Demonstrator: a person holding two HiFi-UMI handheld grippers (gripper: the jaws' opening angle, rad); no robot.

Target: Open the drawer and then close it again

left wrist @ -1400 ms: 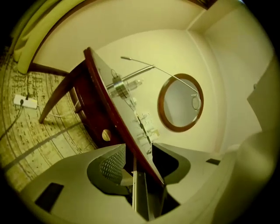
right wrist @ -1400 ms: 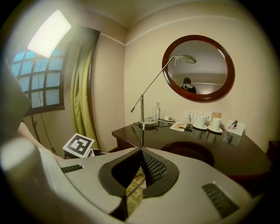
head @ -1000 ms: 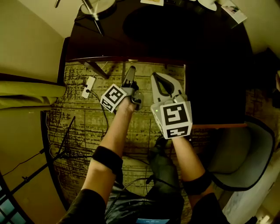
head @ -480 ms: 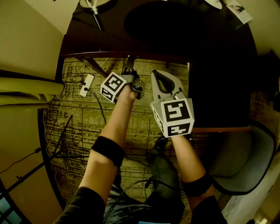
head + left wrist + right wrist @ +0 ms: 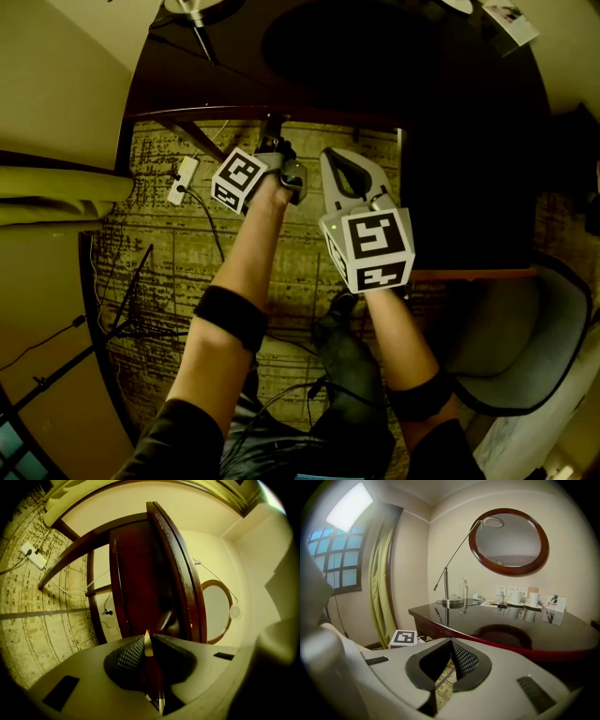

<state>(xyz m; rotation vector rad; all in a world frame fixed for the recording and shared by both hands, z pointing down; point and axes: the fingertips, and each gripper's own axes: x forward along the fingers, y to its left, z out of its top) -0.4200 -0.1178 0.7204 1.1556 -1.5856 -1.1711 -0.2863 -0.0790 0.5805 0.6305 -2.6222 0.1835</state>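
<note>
Drawer: dark red front panel (image 5: 140,573), tucked under the desk top's rim (image 5: 185,578) at the near edge of the desk (image 5: 394,66). Nothing juts past that edge in the head view, so I judge it not yet pulled.
Left gripper (image 5: 147,641): level and rolled onto its side. Its jaws have just been closing and now pinch a thin brass-coloured strip (image 5: 147,647), likely the drawer's pull.
Right gripper (image 5: 449,644): jaws together with nothing between them. It hangs just beside the left one, short of the desk.
Risk 1: the strip is thin and caught near the jaw tips, so a tug off the drawer's line could let it slip out.
Risk 2: the drawer would travel toward the person's leg (image 5: 347,375), and the right gripper sits close to that path.
Risk 3: a hard close could jolt the lamp (image 5: 449,599) and cups (image 5: 522,597) on top.
Room: open carpet (image 5: 178,262) lies behind the left arm. The desk leg (image 5: 70,557) and power strip (image 5: 183,183) are off to the left, well apart. The chair (image 5: 511,347) bounds the right.
</note>
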